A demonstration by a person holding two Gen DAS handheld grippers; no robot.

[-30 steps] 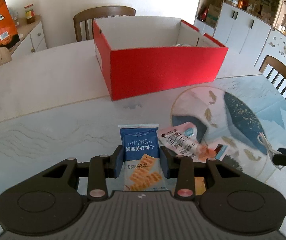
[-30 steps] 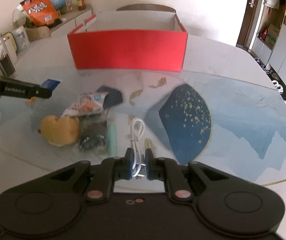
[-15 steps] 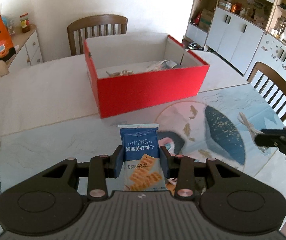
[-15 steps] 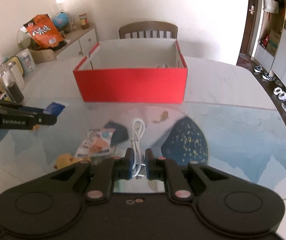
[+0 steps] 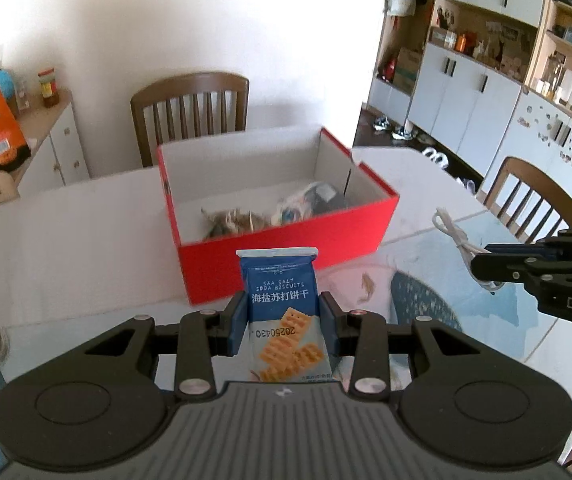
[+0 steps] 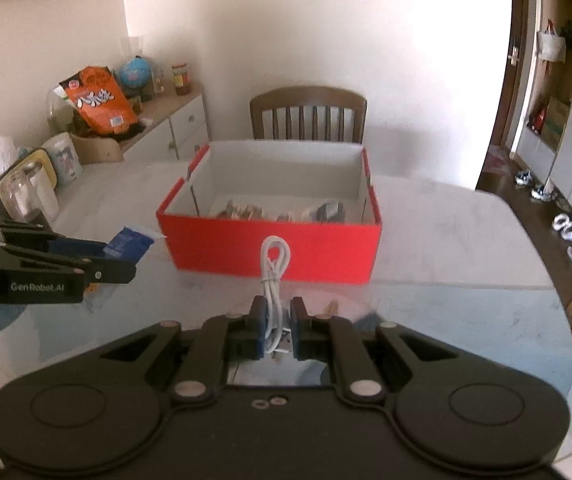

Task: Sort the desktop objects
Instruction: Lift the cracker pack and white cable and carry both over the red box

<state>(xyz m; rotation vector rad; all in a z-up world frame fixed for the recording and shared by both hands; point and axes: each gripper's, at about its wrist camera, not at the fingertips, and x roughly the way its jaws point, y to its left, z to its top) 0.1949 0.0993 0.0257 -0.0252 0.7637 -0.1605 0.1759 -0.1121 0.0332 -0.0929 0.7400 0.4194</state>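
L gripper [image 5: 282, 322]: fingers [image 5: 236, 322] narrow, clamped on both sides of a blue soda biscuit pack [image 5: 282, 312], which stands upright between them, lifted above the surface [image 5: 66, 240]. In the L wrist view the pack's top edge overlaps the near wall of the red box [image 5: 286, 240], which sits at 12 o'clock from the gripper. Box is open-topped w/ white inside; a few items lie on its floor, incl. a brownish bundle [image 5: 230, 220] and a crumpled wrapper [image 5: 309, 200], too blurred to name further.

R gripper [image 6: 277, 326]: fingers [image 6: 258, 326] close together, pinching a coiled white USB cable [image 6: 274, 276]; its loop sticks up and forward past the fingertips, plug end down between the pads. From the R wrist view the box [image 6: 270, 248] is at 12 o'clock, the cable loop overlapping its front wall. The L gripper [image 6: 126, 252] w/ the pack [image 6: 130, 242] shows at 9 o'clock, off the box's left corner. In the L view the R gripper [image 5: 481, 266] enters at 3 o'clock, the cable [image 5: 453, 236] sticking out from its tip.

Beyond the box at 12: a wooden chair [image 6: 307, 116]. At 10 o'clock in the R view, a sideboard [image 6: 166, 128] w/ an orange snack bag [image 6: 100, 102]. A blue-patterned mat [image 5: 425, 304] covers the near part of the surface.
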